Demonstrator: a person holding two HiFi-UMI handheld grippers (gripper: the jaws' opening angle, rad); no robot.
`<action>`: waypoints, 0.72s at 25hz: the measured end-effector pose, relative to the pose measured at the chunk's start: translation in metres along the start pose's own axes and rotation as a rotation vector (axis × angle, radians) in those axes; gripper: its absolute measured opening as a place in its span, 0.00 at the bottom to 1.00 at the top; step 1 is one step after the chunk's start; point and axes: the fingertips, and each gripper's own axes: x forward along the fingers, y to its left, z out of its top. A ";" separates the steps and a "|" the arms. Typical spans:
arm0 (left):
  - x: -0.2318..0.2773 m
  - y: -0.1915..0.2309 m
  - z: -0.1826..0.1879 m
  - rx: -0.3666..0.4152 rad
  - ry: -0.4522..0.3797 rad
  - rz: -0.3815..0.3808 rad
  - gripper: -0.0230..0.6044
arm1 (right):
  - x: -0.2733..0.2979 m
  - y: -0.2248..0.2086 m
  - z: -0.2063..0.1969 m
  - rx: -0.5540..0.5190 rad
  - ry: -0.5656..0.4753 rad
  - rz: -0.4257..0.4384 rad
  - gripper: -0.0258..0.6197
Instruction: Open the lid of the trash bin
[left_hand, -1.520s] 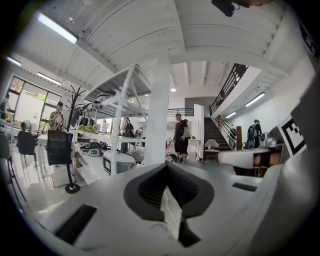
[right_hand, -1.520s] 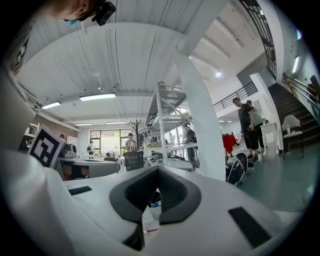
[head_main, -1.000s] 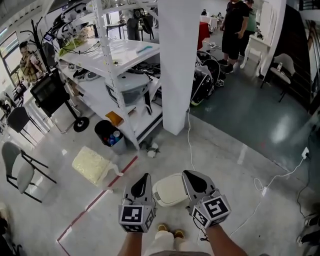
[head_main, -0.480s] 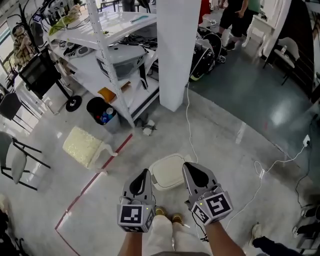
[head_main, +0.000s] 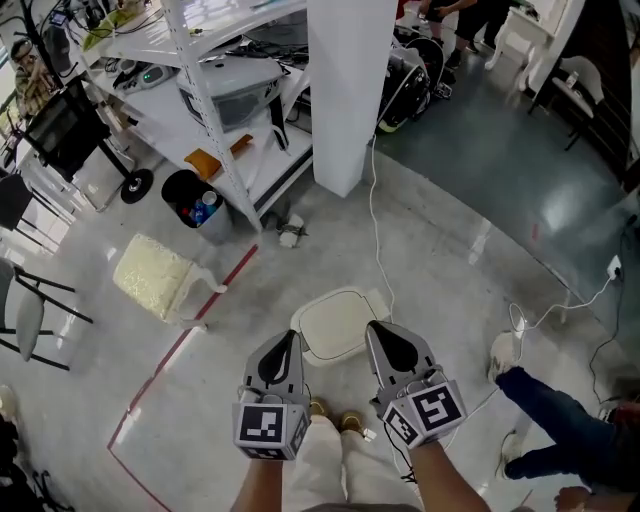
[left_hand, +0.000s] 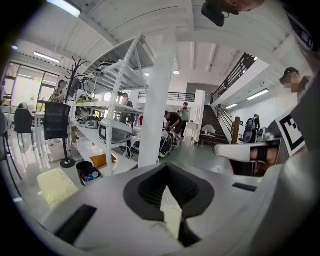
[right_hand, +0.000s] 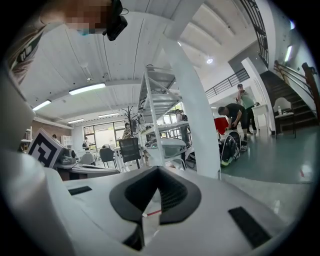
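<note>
The task looks unstarted. The white trash bin (head_main: 335, 325) stands on the floor just ahead of the person's feet, with its lid (head_main: 325, 312) lying flat and shut, so its contents are hidden. Farther off, at the foot of the shelf rack (head_main: 215, 120), an open black bin (head_main: 172, 190) holds what seem to be bottles, one blue (too small to be sure). The left gripper (head_main: 283, 352) and right gripper (head_main: 392, 345) are held on the person's side of the white bin, each with jaws drawn together on nothing. Reaching the lid and lifting it all remain.

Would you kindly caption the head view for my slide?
With jaws together, the left gripper and right gripper hang by a closed white trash bin.
</note>
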 end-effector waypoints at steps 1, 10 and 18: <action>0.002 0.001 0.001 0.000 -0.002 0.001 0.01 | 0.001 -0.001 0.000 0.000 0.000 0.000 0.09; 0.035 0.034 -0.010 -0.061 -0.009 0.027 0.02 | 0.016 0.006 -0.009 0.005 0.016 0.026 0.09; 0.089 0.075 -0.055 -0.091 0.108 0.055 0.02 | 0.029 0.006 -0.019 0.015 0.039 0.033 0.09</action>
